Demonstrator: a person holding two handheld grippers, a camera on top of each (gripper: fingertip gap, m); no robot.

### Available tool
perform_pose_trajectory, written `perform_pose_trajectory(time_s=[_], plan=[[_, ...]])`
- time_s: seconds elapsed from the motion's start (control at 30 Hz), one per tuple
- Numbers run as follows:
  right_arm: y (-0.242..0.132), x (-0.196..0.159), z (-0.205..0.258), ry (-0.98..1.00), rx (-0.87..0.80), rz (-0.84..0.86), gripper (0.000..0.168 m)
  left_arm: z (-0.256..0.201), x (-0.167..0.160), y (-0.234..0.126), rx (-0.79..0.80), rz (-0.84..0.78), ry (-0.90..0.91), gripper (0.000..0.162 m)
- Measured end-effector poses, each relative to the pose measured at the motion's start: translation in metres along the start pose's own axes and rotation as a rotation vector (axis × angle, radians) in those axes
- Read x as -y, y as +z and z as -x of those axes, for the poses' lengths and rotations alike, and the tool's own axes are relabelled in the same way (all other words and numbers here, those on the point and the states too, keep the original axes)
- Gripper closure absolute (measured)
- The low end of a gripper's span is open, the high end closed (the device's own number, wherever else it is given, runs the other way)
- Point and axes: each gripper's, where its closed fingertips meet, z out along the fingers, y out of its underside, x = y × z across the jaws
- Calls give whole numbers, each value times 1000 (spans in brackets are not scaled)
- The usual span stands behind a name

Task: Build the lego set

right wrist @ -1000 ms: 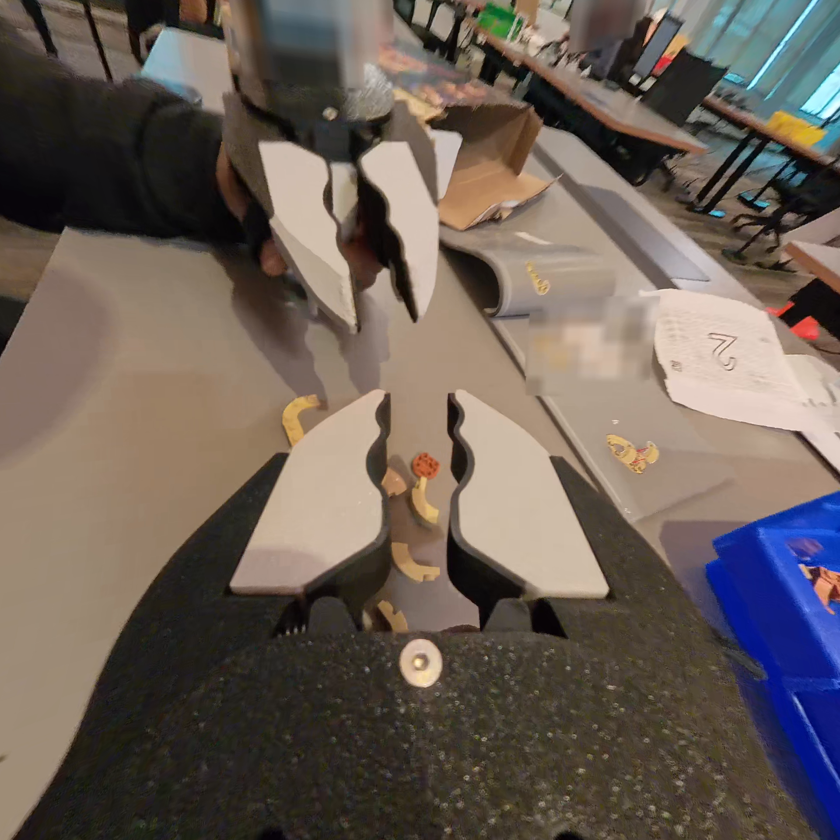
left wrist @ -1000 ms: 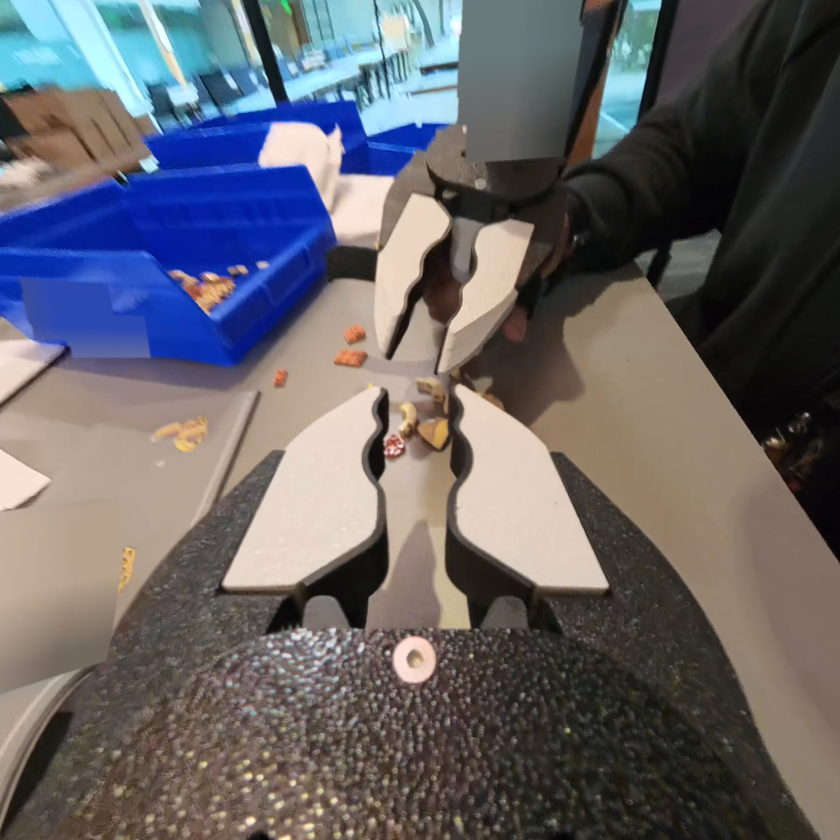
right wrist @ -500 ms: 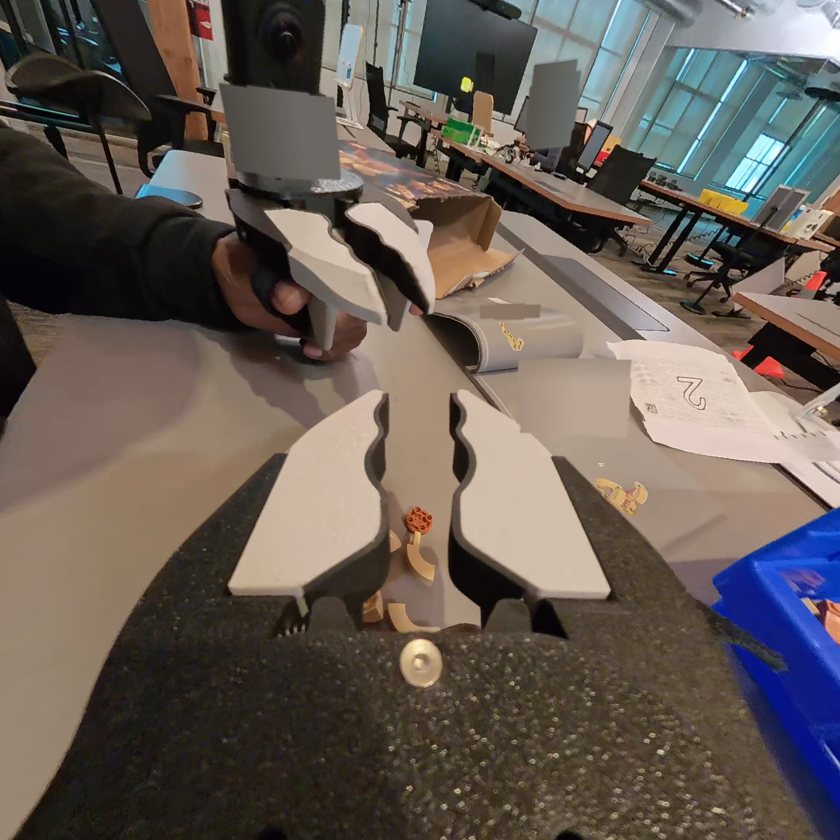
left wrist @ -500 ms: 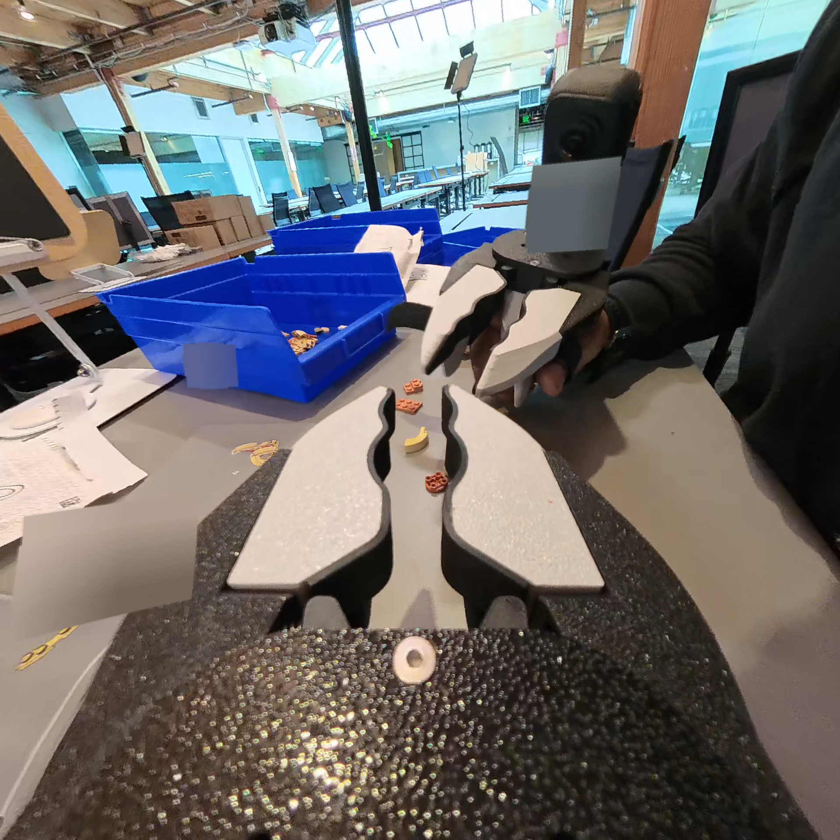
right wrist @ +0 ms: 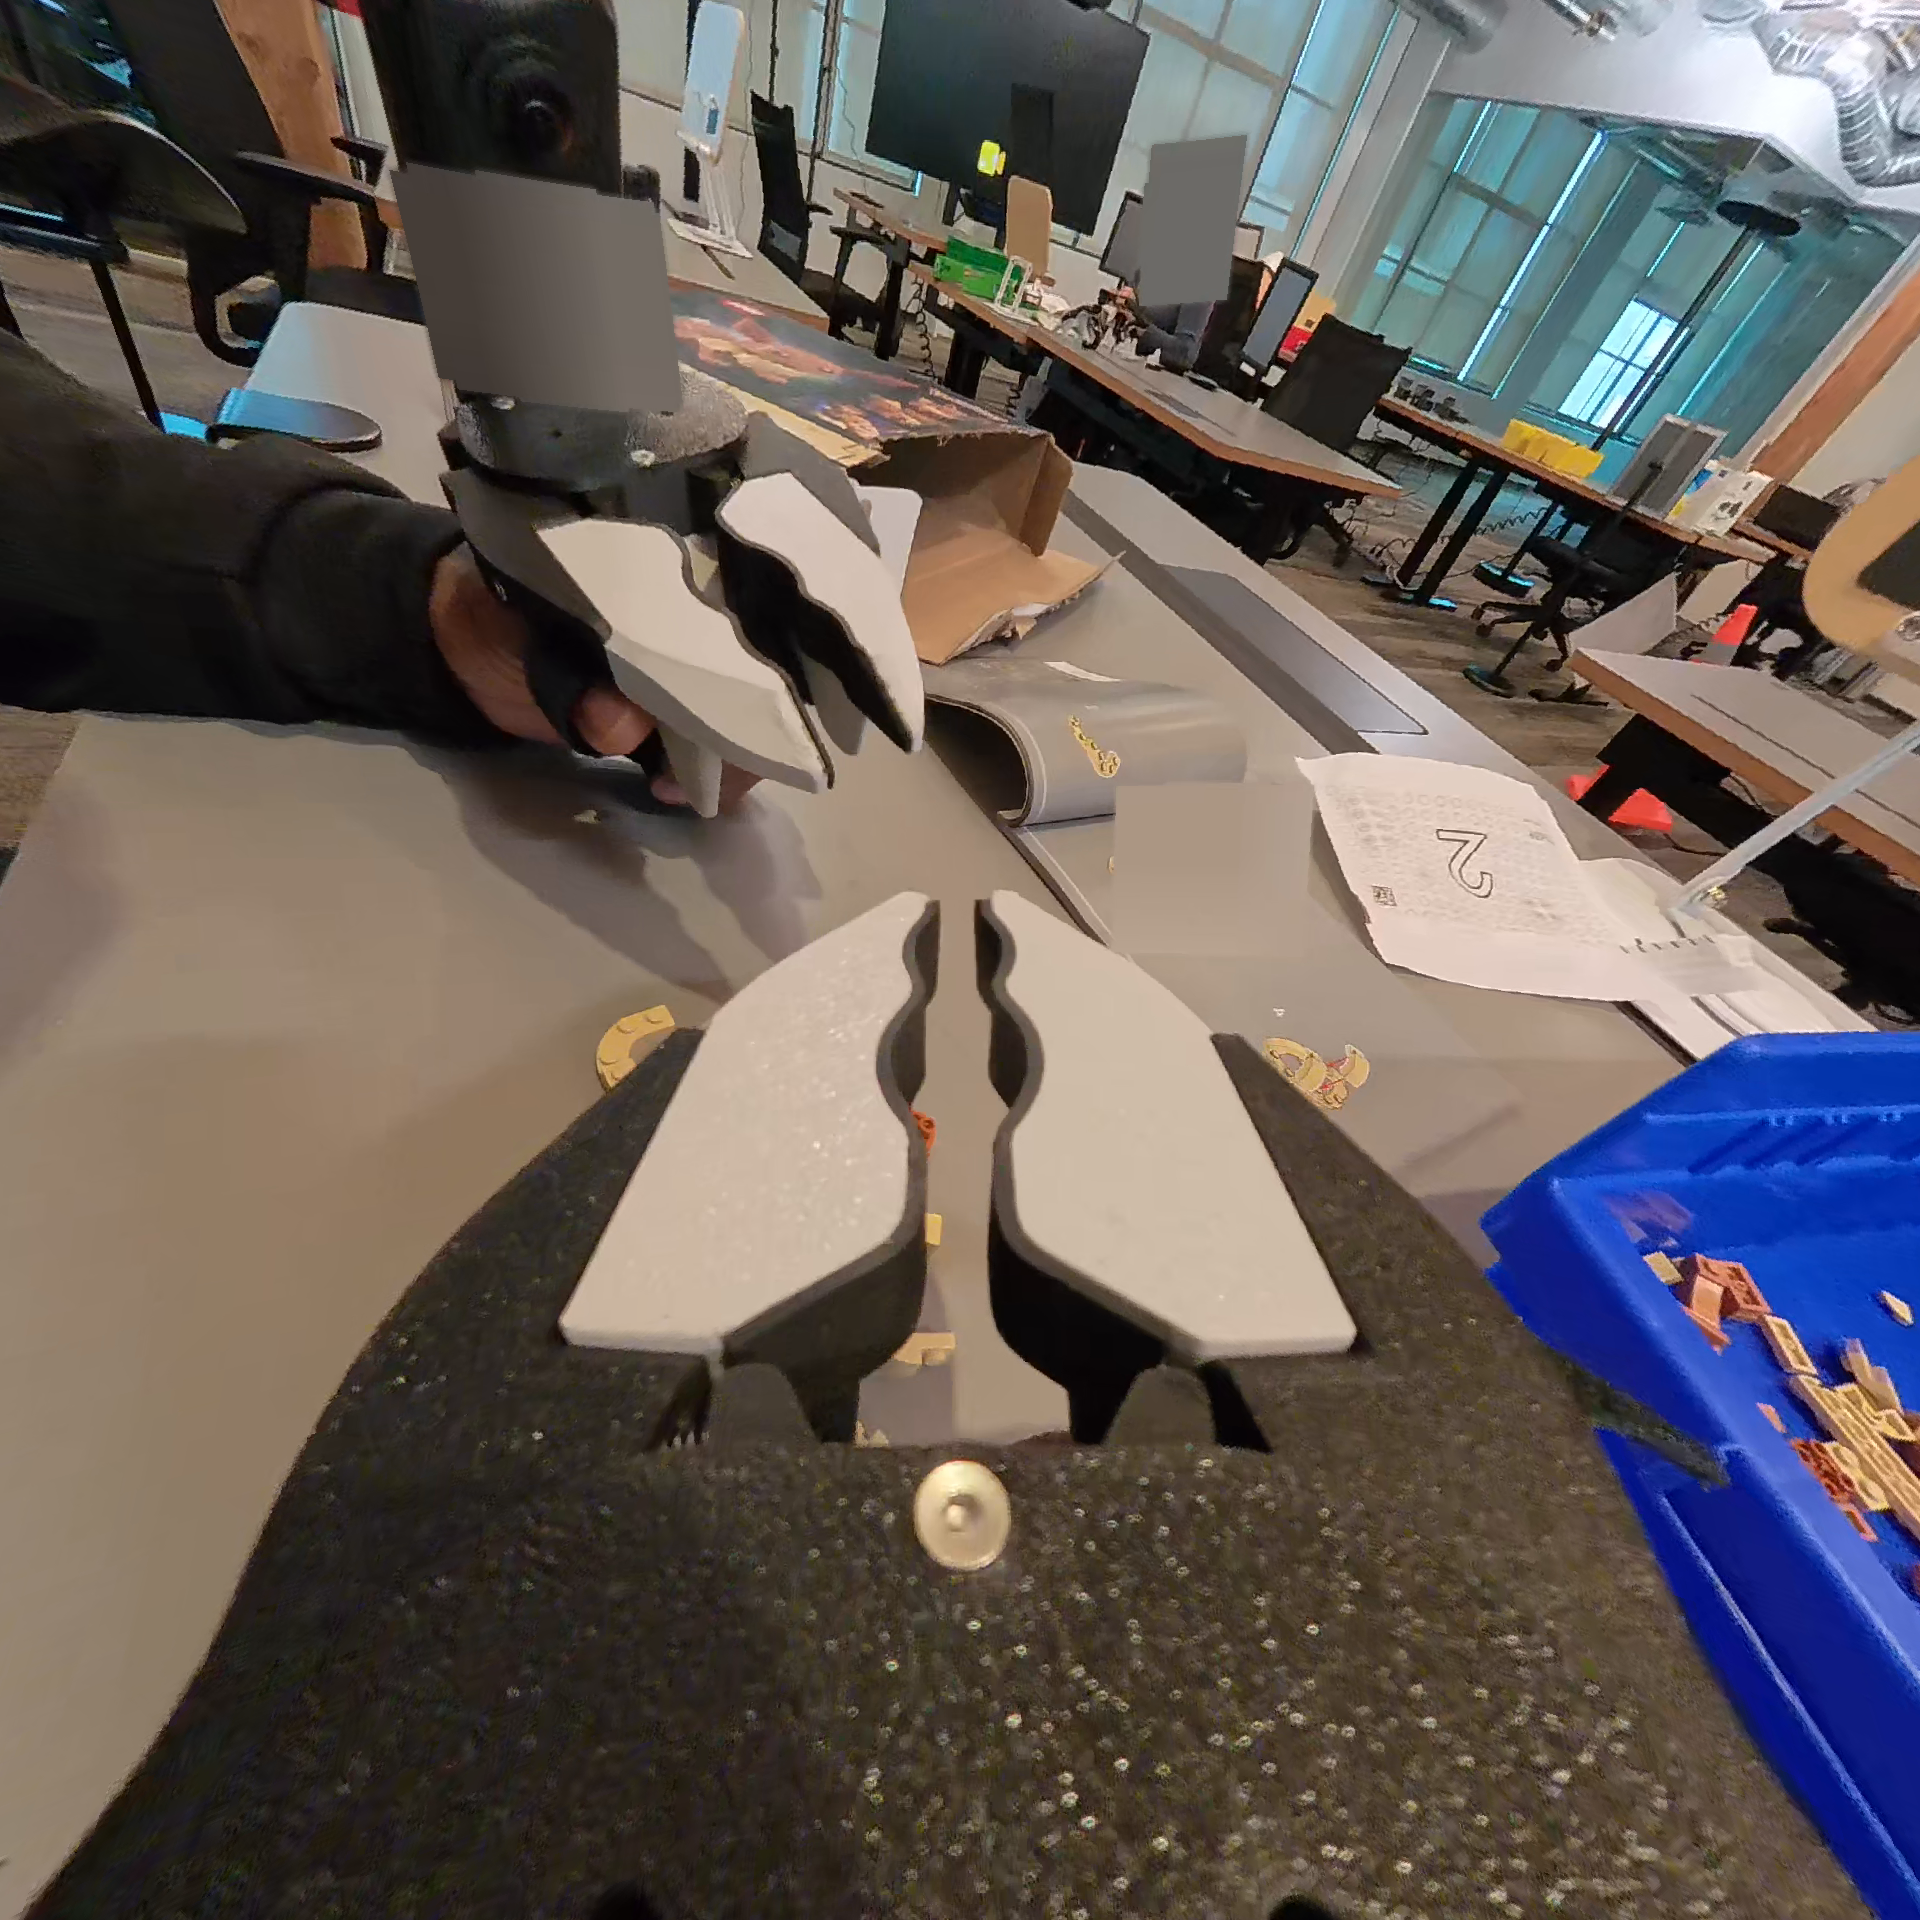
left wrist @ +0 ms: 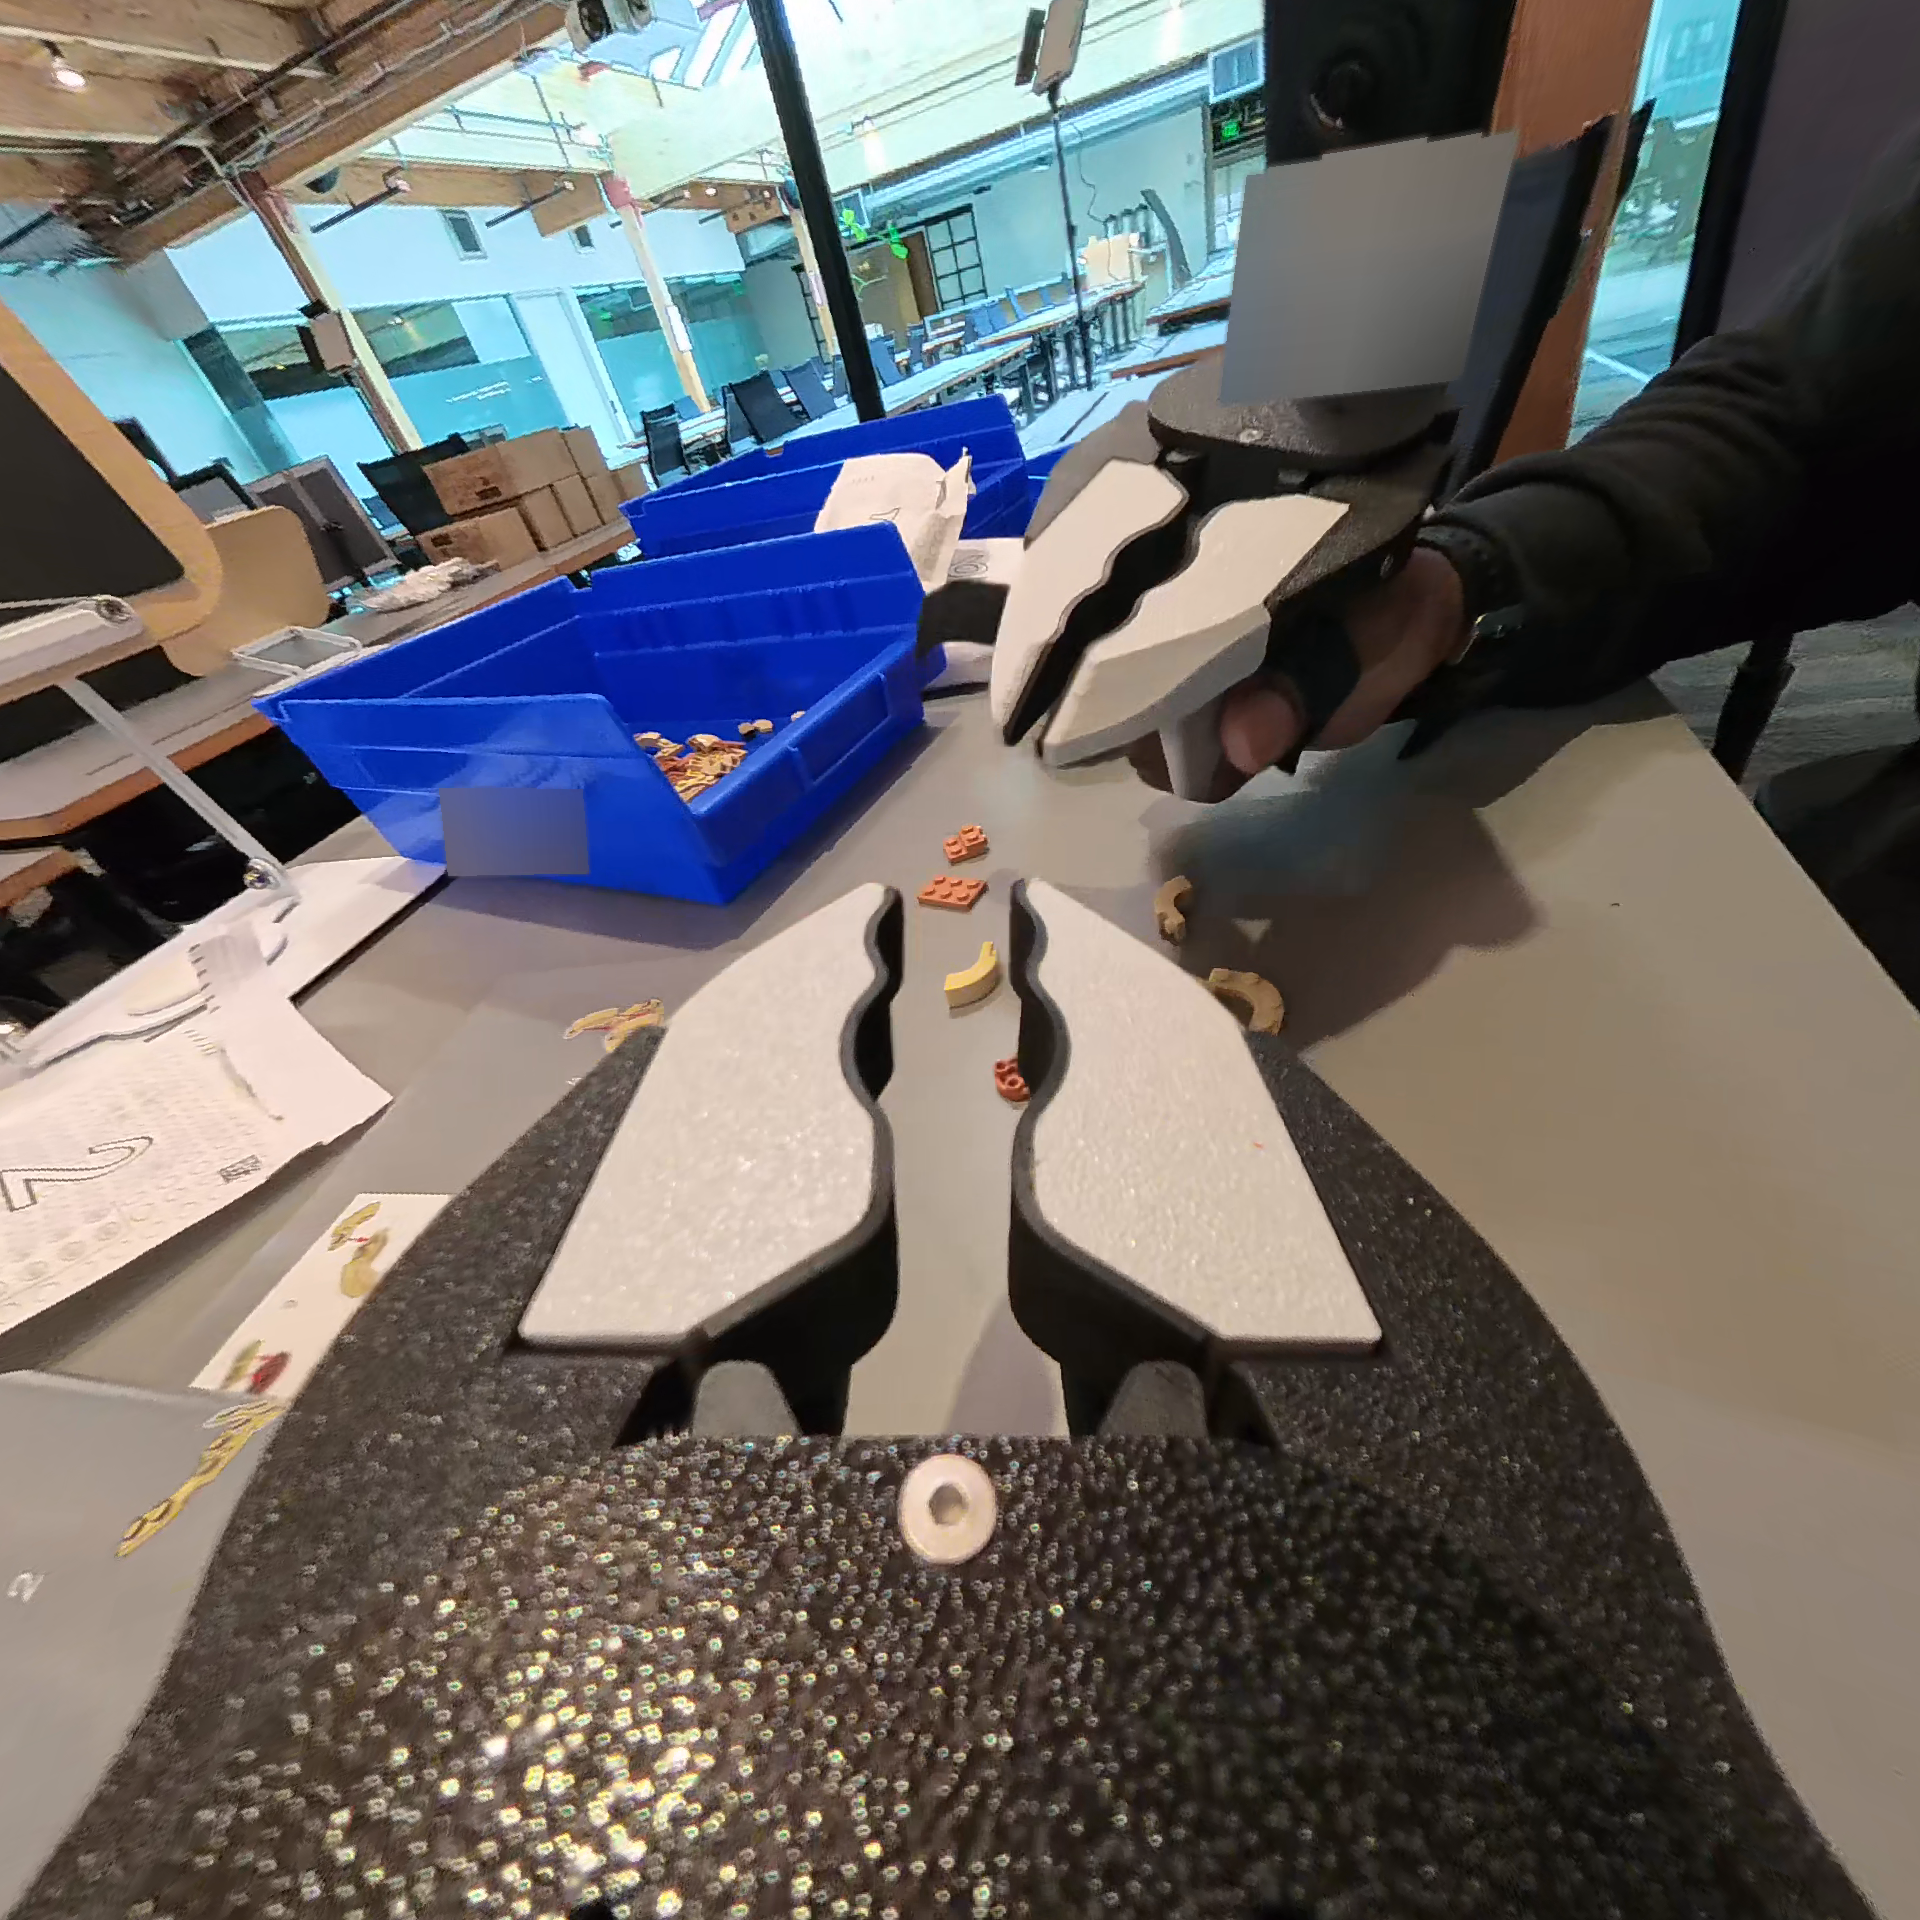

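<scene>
Loose lego pieces lie on the grey table (left wrist: 1558, 1143): two brown plates (left wrist: 953, 891), a yellow curved piece (left wrist: 971, 977), a small reddish piece (left wrist: 1010, 1081) and tan arches (left wrist: 1242, 997). My left gripper (left wrist: 956, 899) is open and empty, low over the yellow and reddish pieces; it also shows in the right wrist view (right wrist: 868, 758). My right gripper (right wrist: 958, 906) has its jaws almost together and holds nothing. An orange piece (right wrist: 923, 1127) and tan pieces (right wrist: 925, 1351) lie on the table under it. A tan arch (right wrist: 629, 1039) lies to its left. The right gripper also shows in the left wrist view (left wrist: 1031, 738).
A blue bin (left wrist: 644, 717) with several pieces stands at the back left, and shows at the right in the right wrist view (right wrist: 1714, 1195). An instruction booklet (right wrist: 1122, 748), printed sheets (right wrist: 1455, 862) and an open cardboard box (right wrist: 987, 540) lie beyond. The person's sleeve (left wrist: 1714, 499) reaches in. About 5 centimeters separates my left fingertips from my right.
Both grippers have tilted up from looking down at the pieces to a flatter angle. The right gripper's jaws have narrowed to a thin gap. The left jaws stay open.
</scene>
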Motion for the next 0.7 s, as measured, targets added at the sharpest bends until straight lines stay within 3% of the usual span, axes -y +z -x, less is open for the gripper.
perform_pose_trajectory(time_s=[0.23, 0.7], plan=[[-2, -8, -4, 17, 3, 33, 166, 10, -1, -4, 33, -10, 6, 144], [4, -49, -24, 292, -30, 188, 168, 34, 7, -15, 92, -104, -96, 147]])
